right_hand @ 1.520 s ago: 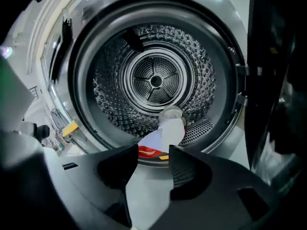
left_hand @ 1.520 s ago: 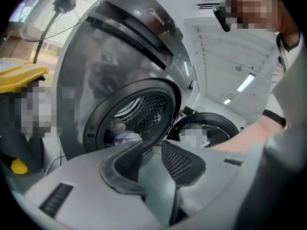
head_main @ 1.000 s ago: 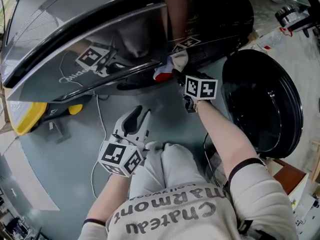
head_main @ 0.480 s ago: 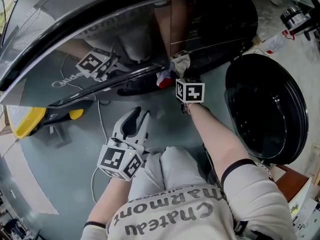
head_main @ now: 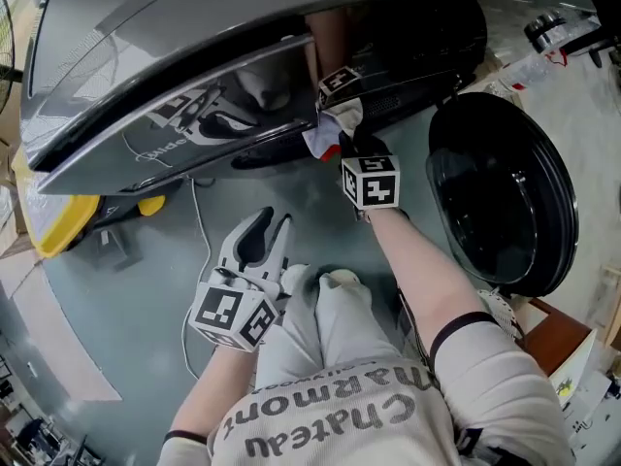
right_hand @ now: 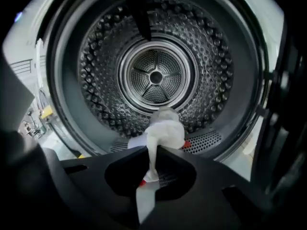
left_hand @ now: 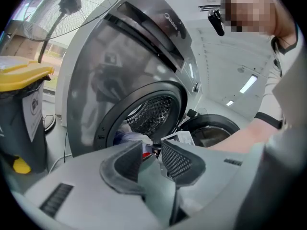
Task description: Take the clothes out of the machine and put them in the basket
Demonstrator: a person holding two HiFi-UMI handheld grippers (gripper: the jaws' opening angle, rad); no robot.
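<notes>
My right gripper (head_main: pixel 342 144) is at the mouth of the washing machine (head_main: pixel 243 47). Its jaws have just been closing and now pinch a white cloth with red trim (head_main: pixel 325 129). In the right gripper view the cloth (right_hand: pixel 165 128) bunches above the right gripper (right_hand: pixel 152 150) and a strip hangs down between the pads, with the steel drum (right_hand: pixel 156 75) behind. My left gripper (head_main: pixel 260 246) hovers over the floor by my knees, open with nothing between its jaws. Past the left gripper (left_hand: pixel 152 152) in its own view lies more clothing (left_hand: pixel 132 138) at the drum opening.
The black round door (head_main: pixel 495 192) stands open to the right of the drum. A bin with a yellow lid (left_hand: pixel 19 104) is left of the machine, and a fan (left_hand: pixel 72 4) stands behind it. A white cable (head_main: pixel 194 260) trails across the grey floor.
The right gripper has shifted a little left at the drum mouth, and the white and red cloth now sits bunched at its jaws. The left gripper has barely moved.
</notes>
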